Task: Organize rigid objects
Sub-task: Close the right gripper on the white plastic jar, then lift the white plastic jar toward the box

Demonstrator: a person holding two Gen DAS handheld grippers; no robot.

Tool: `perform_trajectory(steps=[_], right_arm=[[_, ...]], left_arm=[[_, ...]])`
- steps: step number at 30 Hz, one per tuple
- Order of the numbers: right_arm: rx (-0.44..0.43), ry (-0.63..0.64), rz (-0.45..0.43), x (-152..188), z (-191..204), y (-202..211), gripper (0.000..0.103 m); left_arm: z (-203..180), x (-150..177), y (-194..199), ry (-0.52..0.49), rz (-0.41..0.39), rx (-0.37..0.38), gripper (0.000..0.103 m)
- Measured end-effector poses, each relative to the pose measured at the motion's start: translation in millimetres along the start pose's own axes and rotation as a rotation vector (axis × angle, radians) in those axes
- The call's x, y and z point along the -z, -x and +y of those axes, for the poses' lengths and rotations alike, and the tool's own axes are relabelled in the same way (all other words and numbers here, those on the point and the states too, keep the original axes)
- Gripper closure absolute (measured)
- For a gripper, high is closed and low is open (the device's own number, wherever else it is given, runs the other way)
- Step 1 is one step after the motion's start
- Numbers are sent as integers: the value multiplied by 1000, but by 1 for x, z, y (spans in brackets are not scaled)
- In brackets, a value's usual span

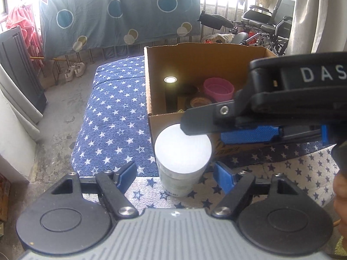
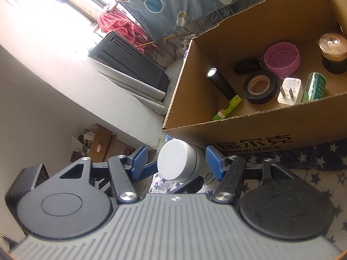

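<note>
Standing just in front of the cardboard box (image 1: 164,119), white-lidded jar (image 1: 183,151) on star cloth (image 1: 112,117), left gripper (image 1: 175,174) spread around it, right gripper (image 2: 176,161) spread, pads apart from jar.

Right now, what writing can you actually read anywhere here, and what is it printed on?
"DAS": white letters on the right gripper, cut off by the picture's edge.
"星尔克": large black characters on the cardboard box front wall; a smaller line beneath is too blurred to read.
White jar label: too small.
Charger plug print: too small.
Tape roll core: blurred.
</note>
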State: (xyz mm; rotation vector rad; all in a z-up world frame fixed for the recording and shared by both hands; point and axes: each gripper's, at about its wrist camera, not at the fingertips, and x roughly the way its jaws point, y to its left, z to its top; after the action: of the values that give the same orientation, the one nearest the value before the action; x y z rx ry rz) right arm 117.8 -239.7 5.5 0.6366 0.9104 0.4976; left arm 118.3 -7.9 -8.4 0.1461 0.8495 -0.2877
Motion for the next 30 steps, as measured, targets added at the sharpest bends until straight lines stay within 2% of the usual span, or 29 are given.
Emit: perform_trajectory(steps=[9, 14, 23, 30], right_arm=[[21, -14, 28, -2, -9, -21, 50], [-5, -34, 38, -1, -14, -28, 58], [-12, -30, 28, 1, -14, -27, 61], [-5, -34, 14, 4, -13, -13, 61]], left_arm=[[-3, -2, -12, 1, 14, 20, 34], [-5, 0, -14, 2, 21, 27, 48], [-7, 1, -12, 10, 12, 17, 49], [-15, 4, -1, 6, -7, 42, 49]])
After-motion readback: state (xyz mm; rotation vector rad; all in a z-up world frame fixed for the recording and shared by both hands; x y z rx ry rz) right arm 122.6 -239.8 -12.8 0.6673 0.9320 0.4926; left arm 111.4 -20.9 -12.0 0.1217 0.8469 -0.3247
